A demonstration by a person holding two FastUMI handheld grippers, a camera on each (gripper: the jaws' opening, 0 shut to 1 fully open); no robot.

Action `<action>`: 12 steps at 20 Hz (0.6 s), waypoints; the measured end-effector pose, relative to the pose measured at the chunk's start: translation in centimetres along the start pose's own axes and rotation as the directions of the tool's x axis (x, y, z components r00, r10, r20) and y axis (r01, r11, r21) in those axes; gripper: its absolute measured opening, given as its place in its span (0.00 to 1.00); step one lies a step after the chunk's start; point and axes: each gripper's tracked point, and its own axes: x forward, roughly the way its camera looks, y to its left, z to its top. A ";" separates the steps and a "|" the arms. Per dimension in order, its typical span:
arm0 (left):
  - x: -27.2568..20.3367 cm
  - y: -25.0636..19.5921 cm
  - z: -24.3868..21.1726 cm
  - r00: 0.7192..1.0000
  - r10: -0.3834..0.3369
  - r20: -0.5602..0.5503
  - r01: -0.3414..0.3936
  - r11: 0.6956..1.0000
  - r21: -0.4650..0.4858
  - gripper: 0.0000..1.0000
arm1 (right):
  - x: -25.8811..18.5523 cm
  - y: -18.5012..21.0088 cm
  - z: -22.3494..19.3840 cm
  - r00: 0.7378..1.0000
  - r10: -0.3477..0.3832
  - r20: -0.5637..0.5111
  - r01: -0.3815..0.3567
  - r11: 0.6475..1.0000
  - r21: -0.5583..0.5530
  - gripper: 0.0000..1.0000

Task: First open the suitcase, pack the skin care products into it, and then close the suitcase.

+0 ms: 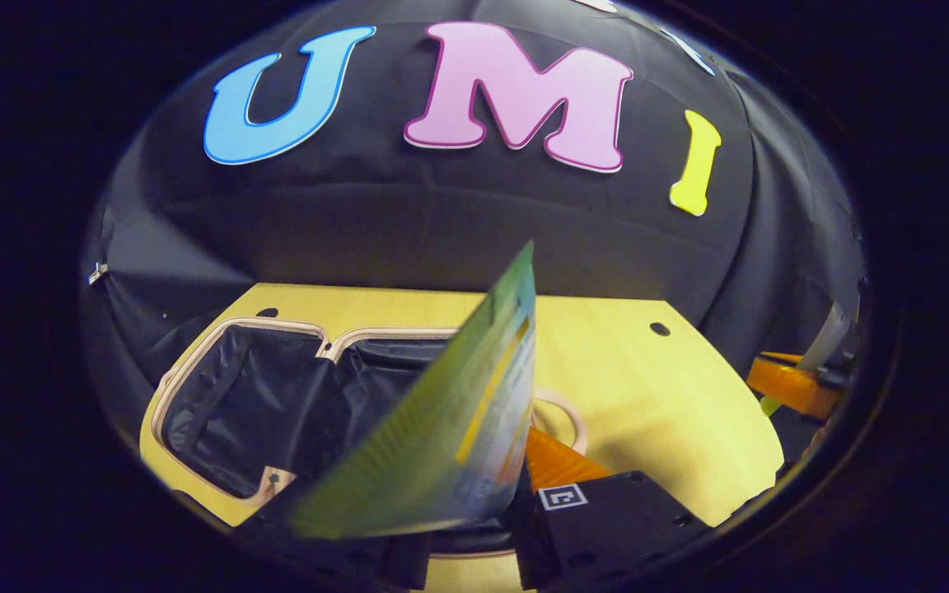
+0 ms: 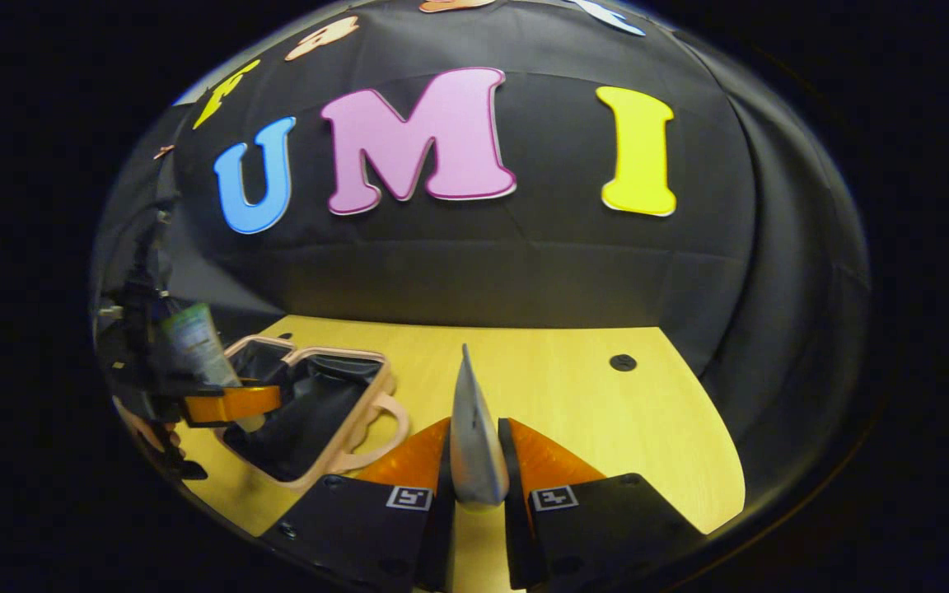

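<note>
Fingers (image 1: pixel 598 511) of left gripper (image 1: pixel 474 527): clamped on a green tube (image 1: pixel 450 420), held tilted, crimped end up and toward the booth wall. Position: above the near edge of the open suitcase (image 1: pixel 236 403). Same tube (image 2: pixel 194 342) also visible at far left of right gripper view, gripped between the left gripper (image 2: pixel 231 403) fingers, over the suitcase (image 2: pixel 318 412).

Fingers (image 2: pixel 549 469) of right gripper (image 2: pixel 479 494): clamped on a grey tube (image 2: pixel 474 436), seen edge-on, upright, narrow crimped end pointing up. Position: above bare wooden table (image 2: pixel 590 395), to the right of the suitcase, apart from it.

Suitcase: lying flat on the table (image 1: pixel 647 387), lid fully folded back, both halves exposed side by side. Dark lining, pale pink rim, handle (image 2: pixel 380 416) on the side facing the right gripper. Contents of halves: cannot be determined; interior dark.

Right gripper (image 1: pixel 804 383) at far right edge of left gripper view, grey tube (image 1: pixel 825 338) between its fingers.
</note>
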 end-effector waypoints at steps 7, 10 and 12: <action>5.7 4.4 -6.0 0.931 0.032 -0.364 -0.038 0.999 -0.010 0.42 | 1.1 8.5 1.5 0.977 0.213 -0.013 -0.213 0.977 -0.016 0.29; 6.7 5.5 -8.4 0.871 0.063 -0.487 -0.092 0.995 -0.038 0.41 | 2.1 11.6 2.1 0.958 0.287 -0.030 -0.287 0.958 -0.002 0.29; 7.1 5.9 -8.5 0.857 0.070 -0.511 -0.116 0.991 -0.059 0.42 | 2.9 12.9 2.1 0.949 0.311 -0.044 -0.311 0.950 0.007 0.28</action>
